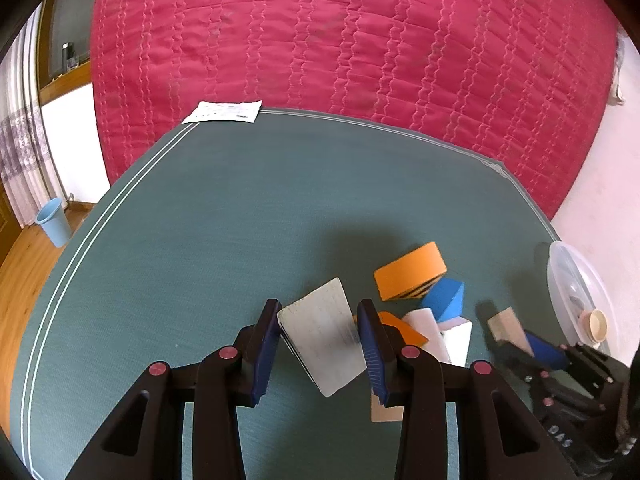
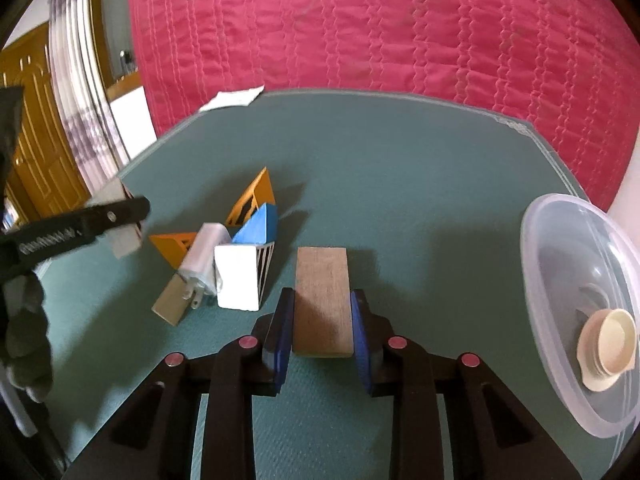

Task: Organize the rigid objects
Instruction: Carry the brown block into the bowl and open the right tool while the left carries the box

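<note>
My left gripper [image 1: 320, 306] is shut on a pale grey-white block [image 1: 324, 344], held tilted above the green table [image 1: 224, 208]. In the right wrist view that gripper [image 2: 132, 208] and its white block [image 2: 124, 240] hang at the left. My right gripper [image 2: 323, 294] is shut on a brown wooden plank [image 2: 323, 300], its pads pressing both long sides. A pile lies between them: an orange striped block [image 1: 410, 270], a blue wedge [image 2: 260, 228], a white block [image 2: 238, 276], a white plug adapter [image 2: 204, 264], an orange wedge [image 2: 172, 244] and a thin wooden slab [image 2: 172, 306].
A clear plastic container [image 2: 560, 260] with a cream cup-like piece [image 2: 612, 340] inside stands at the table's right edge. A sheet of paper [image 1: 224, 111] lies at the far edge. A red quilt [image 1: 340, 40] hangs behind. A blue bin [image 1: 54, 222] stands on the floor at left.
</note>
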A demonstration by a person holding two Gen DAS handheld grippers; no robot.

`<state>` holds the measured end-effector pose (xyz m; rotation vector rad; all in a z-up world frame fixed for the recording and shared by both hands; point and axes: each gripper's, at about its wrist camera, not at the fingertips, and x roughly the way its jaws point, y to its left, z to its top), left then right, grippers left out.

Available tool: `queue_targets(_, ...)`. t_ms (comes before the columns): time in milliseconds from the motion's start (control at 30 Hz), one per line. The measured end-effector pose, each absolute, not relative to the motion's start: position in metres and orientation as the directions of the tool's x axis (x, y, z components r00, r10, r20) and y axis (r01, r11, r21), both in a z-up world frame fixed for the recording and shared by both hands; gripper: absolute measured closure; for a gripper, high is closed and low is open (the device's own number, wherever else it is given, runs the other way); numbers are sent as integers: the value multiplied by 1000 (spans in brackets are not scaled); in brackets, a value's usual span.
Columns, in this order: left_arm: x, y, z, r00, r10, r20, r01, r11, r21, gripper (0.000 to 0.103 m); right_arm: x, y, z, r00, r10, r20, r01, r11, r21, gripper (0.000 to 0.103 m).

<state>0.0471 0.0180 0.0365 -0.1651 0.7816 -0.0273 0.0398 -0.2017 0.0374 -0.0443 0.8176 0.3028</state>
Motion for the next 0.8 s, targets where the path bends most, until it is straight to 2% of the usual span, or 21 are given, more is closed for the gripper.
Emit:
queue_targets(267, 42, 5, 39, 709, -114, -696, -3, 987, -164, 62, 24, -228, 53, 685, 246, -686, -238, 965, 109, 75)
queue_targets(800, 35, -35, 43, 694, -174, -699, 86, 983, -160, 62, 20, -332, 86, 776, 124, -618, -4, 981, 192, 75)
